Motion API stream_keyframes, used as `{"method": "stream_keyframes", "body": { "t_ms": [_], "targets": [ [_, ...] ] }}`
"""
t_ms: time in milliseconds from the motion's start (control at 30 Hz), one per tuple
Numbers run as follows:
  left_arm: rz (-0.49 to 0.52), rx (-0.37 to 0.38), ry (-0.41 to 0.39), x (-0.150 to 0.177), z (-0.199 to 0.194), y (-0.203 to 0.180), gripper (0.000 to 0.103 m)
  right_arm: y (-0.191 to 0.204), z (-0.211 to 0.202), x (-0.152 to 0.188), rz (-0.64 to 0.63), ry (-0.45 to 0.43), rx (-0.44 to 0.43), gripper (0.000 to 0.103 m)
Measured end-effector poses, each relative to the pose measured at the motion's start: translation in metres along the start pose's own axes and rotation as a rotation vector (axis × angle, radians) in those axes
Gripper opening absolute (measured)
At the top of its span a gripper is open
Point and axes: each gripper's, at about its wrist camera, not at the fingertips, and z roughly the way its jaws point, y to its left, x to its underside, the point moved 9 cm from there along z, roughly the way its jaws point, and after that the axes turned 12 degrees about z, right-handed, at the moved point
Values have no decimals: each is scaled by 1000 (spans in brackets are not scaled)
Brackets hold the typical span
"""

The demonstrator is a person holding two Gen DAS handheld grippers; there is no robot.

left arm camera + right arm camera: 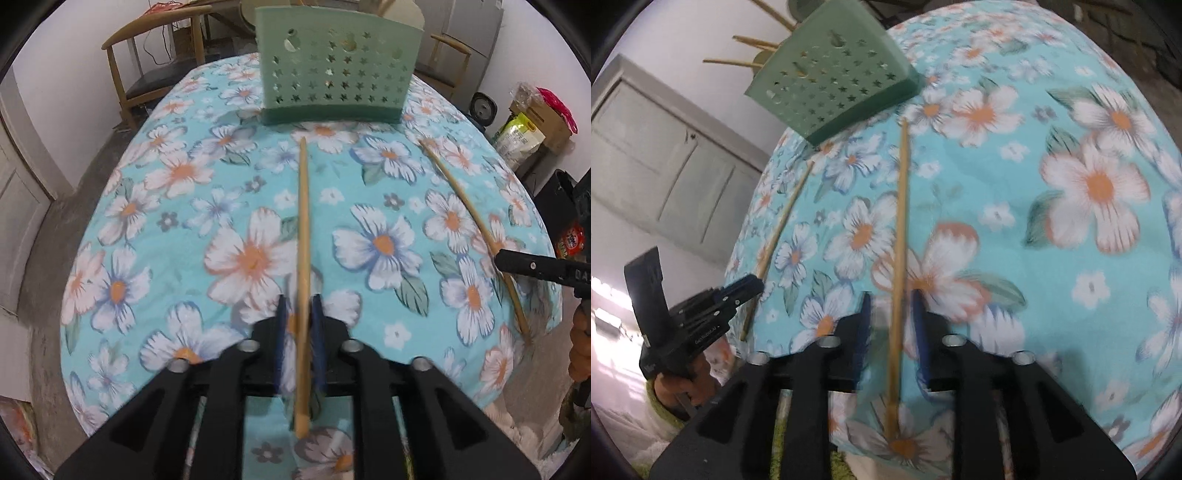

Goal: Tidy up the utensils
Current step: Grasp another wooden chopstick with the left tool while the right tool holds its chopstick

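A green utensil holder [339,64] with star holes stands at the far end of the floral tablecloth [155,206]; several chopsticks stick out of it in the right wrist view [827,74]. My left gripper [301,306] is shut on a bamboo chopstick [303,221] that points at the holder. My right gripper [891,302] is open, its fingers on both sides of a second chopstick [902,206] lying on the cloth. That chopstick also shows in the left wrist view [469,214], and the left gripper [753,286] with its chopstick [783,221] in the right wrist view.
Wooden chairs [147,55] stand behind the table. A door [665,158] is on the left wall. Bags and boxes [532,125] sit on the floor at the right. The table's edge is close under both grippers.
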Motion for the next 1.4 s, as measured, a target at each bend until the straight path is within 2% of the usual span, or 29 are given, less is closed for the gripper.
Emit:
{"method": "stream_keyframes", "body": {
  "t_ms": [33, 67, 133, 267, 400, 500, 633, 1400],
  "targets": [
    [-1, 3, -4, -5, 2, 0, 29, 4, 1, -4, -28, -7, 15, 38],
    [4, 11, -6, -10, 3, -1, 32, 8, 2, -9, -69, -21, 50, 39],
    [43, 15, 7, -20, 10, -4, 33, 13, 5, -17, -128, -42, 110, 39],
    [99, -5, 25, -41, 30, -6, 33, 17, 18, -36, -184, -56, 175, 39],
    [126, -37, 18, -68, 49, -4, 33, 17, 31, -57, -201, -67, 212, 25],
    [126, -54, 8, -82, 58, -3, 31, 17, 40, -67, -194, -68, 222, 16],
    [116, -58, 0, -93, 65, -3, 26, 18, 48, -76, -190, -67, 230, 10],
    [117, -54, -9, -96, 67, -2, 24, 22, 57, -84, -190, -65, 245, 9]
  ]
}}
